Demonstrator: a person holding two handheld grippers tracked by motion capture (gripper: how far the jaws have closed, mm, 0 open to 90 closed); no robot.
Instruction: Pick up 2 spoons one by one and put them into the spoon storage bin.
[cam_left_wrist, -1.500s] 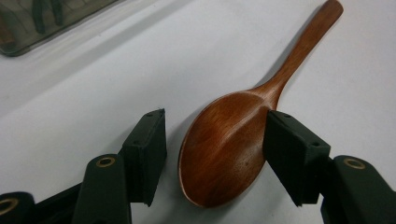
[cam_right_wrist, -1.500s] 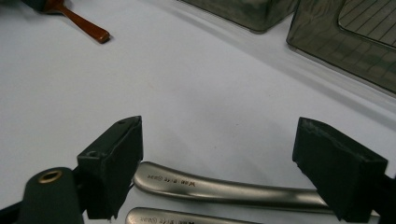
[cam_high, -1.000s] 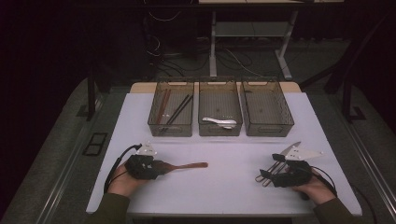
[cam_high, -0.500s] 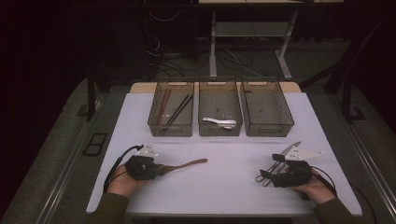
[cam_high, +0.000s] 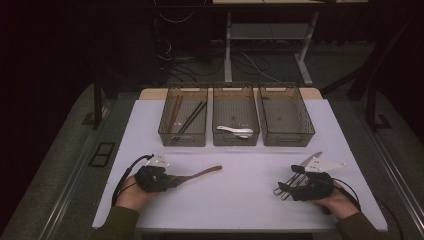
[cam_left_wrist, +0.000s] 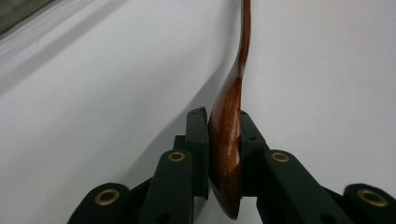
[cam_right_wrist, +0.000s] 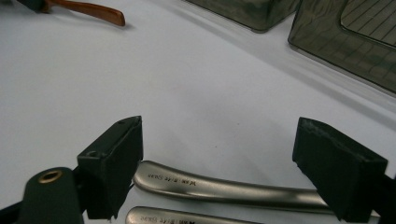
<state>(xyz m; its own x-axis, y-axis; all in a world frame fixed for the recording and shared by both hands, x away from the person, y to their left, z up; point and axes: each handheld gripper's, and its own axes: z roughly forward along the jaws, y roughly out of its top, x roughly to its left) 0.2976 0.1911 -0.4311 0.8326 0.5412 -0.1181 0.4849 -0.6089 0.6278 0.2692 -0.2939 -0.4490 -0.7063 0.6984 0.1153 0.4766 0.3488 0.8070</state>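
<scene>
The left tool (cam_high: 167, 181) is clamped on the bowl end of the wooden spoon (cam_high: 200, 174), its jaws pressed flat against both faces of the bowl in the left gripper view (cam_left_wrist: 226, 154). The handle projects forward, low over the white tabletop (cam_high: 240, 165); whether its tip rests on the surface cannot be told. Gripping the broad bowl (rather than the thin handle) gives the pads more surface and likely limits twisting.

The right tool (cam_high: 287, 186) stands wide open, holding nothing. Its jaws straddle the handles of two metal utensils (cam_right_wrist: 224, 189) lying side by side on the tabletop, a position suited to closing on them next.

Three trays sit at the far edge: the left tray (cam_high: 183, 139) contains chopsticks, the middle tray (cam_high: 235, 141) a white spoon (cam_high: 235, 131), and the right tray (cam_high: 287, 140) looks empty, which suggests sorting by utensil type.
</scene>
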